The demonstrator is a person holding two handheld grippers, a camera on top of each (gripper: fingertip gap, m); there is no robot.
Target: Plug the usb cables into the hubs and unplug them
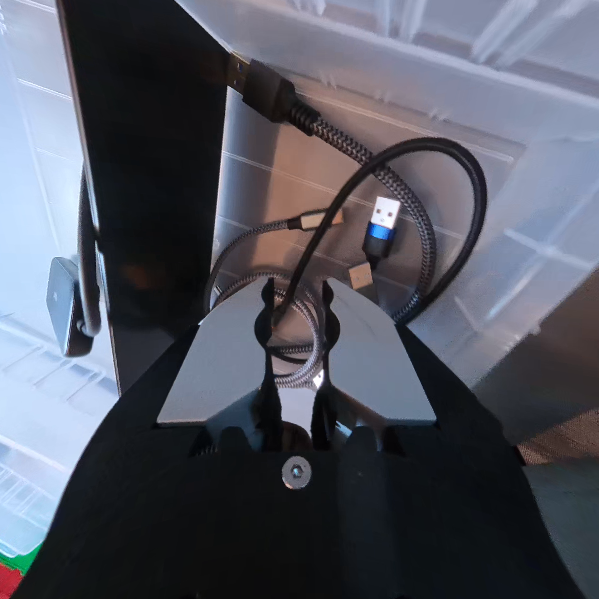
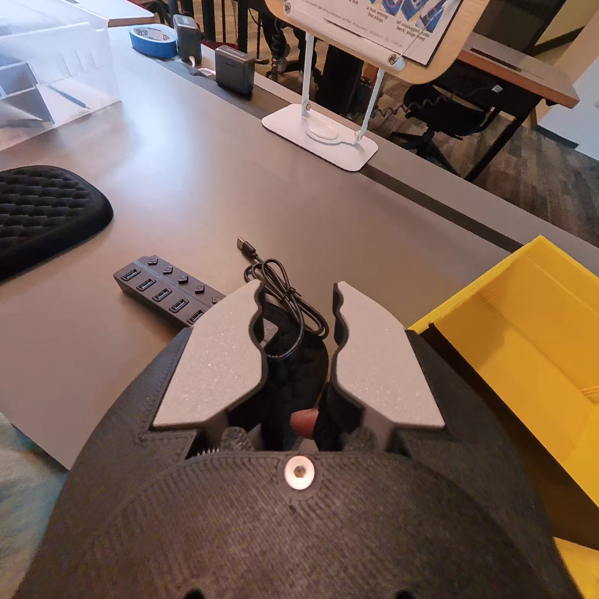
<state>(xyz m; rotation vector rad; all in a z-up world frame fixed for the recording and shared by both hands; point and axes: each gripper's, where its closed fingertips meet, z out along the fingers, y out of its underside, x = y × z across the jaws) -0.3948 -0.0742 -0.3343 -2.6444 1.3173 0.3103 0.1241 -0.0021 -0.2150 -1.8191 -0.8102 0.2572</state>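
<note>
The left gripper (image 1: 296, 291) reaches into a clear plastic bin (image 1: 486, 97), its fingers (image 1: 227, 353) nearly together with only a narrow gap; a thin black cable (image 1: 324, 220) runs down into that gap, though whether the fingers actually pinch it cannot be told. Behind that cable in the bin lie a blue-collared USB plug (image 1: 382, 227), a thick braided cable (image 1: 389, 175) whose black plug (image 1: 265, 90) sits at the edge of a dark upright panel (image 1: 146, 162), and a coil of grey braided cable (image 1: 301, 356) under the fingertips.

The right gripper (image 2: 298, 285) hovers over the table (image 2: 194, 181) with fingers (image 2: 220, 350) parted and holding nothing. Just beyond its fingertips lies a bundled black USB cable (image 2: 285, 291), plug end (image 2: 241, 243) pointing away — and just left of that bundle sits a black multi-port hub (image 2: 162, 291) with a row of buttons. A yellow bin (image 2: 502, 340) stands right of the bundle, a black padded rest (image 2: 45, 207) far left.
</note>
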